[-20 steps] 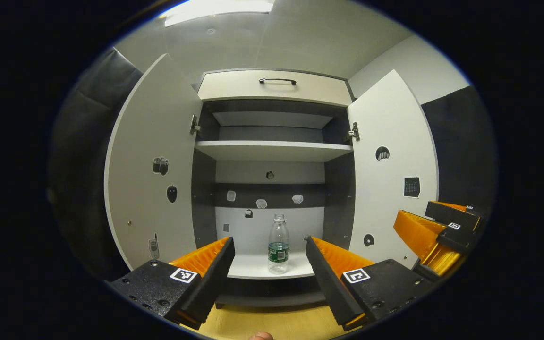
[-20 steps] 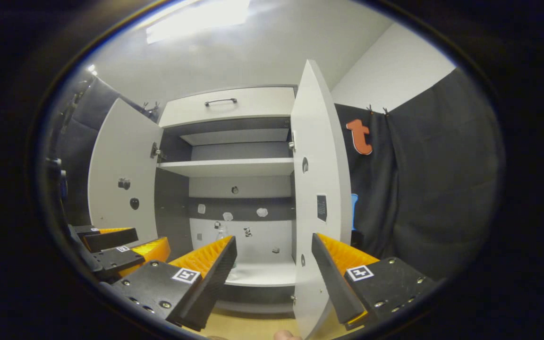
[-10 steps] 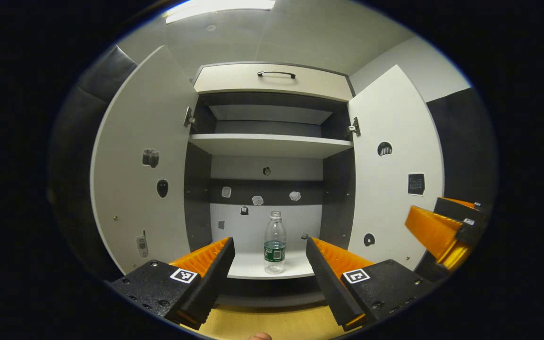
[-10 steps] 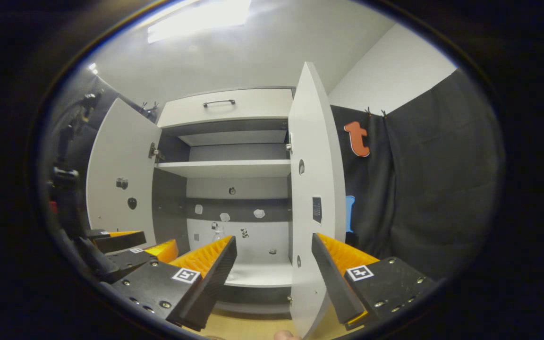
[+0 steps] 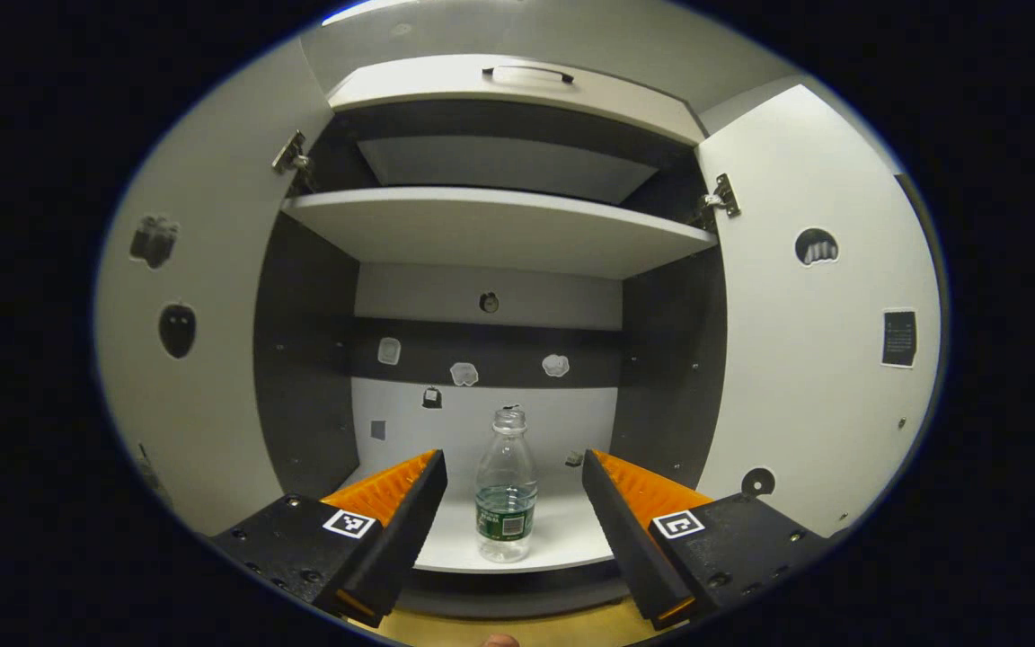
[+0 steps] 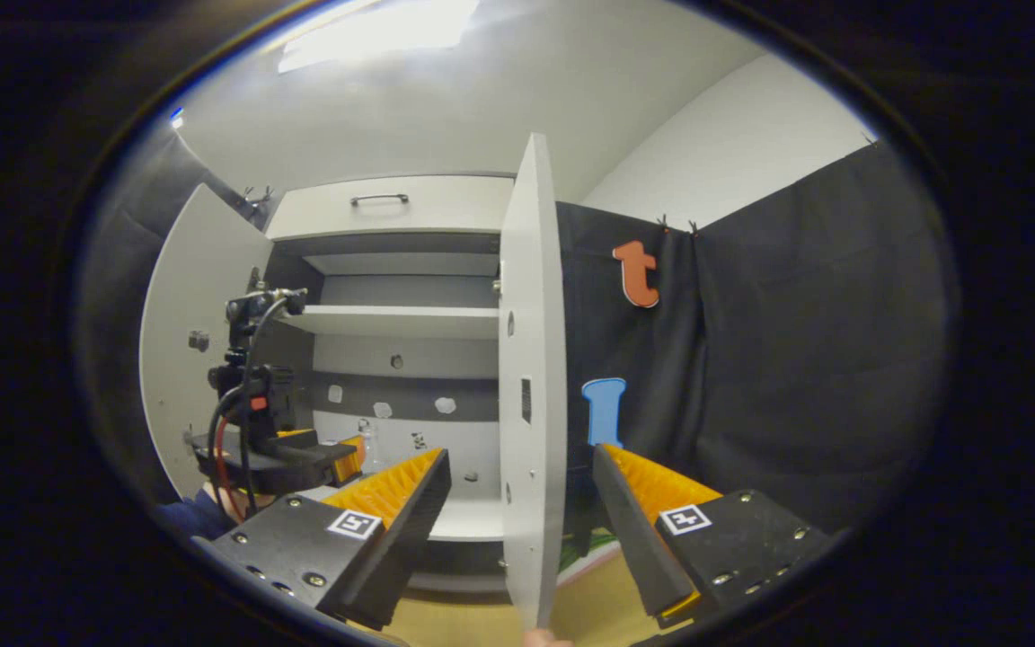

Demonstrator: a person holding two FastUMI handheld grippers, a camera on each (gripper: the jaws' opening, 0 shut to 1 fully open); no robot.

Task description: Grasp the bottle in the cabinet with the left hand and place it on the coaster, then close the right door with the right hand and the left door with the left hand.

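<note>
Clear ribbed plastic bottle [image 5: 506, 490] upright on smooth white cabinet shelf [image 5: 562, 539], between spread left tool [image 5: 510, 467] fingers, untouched.

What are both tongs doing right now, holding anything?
Left tongs: open, empty, bottle standing ahead between the fingers.
Right tongs: open, empty, right door edge ahead.

Right tool [image 6: 517, 503] spread wide – right door [image 6: 531, 377] edge-on between fingers; left tool [image 6: 302, 454] inside cabinet [image 6: 392, 207].

The clear plastic bottle [image 5: 506, 485] carries a green label. The cabinet [image 5: 499, 229] has white shelves and doors, dark grey side walls, small black-and-white stickers.
</note>
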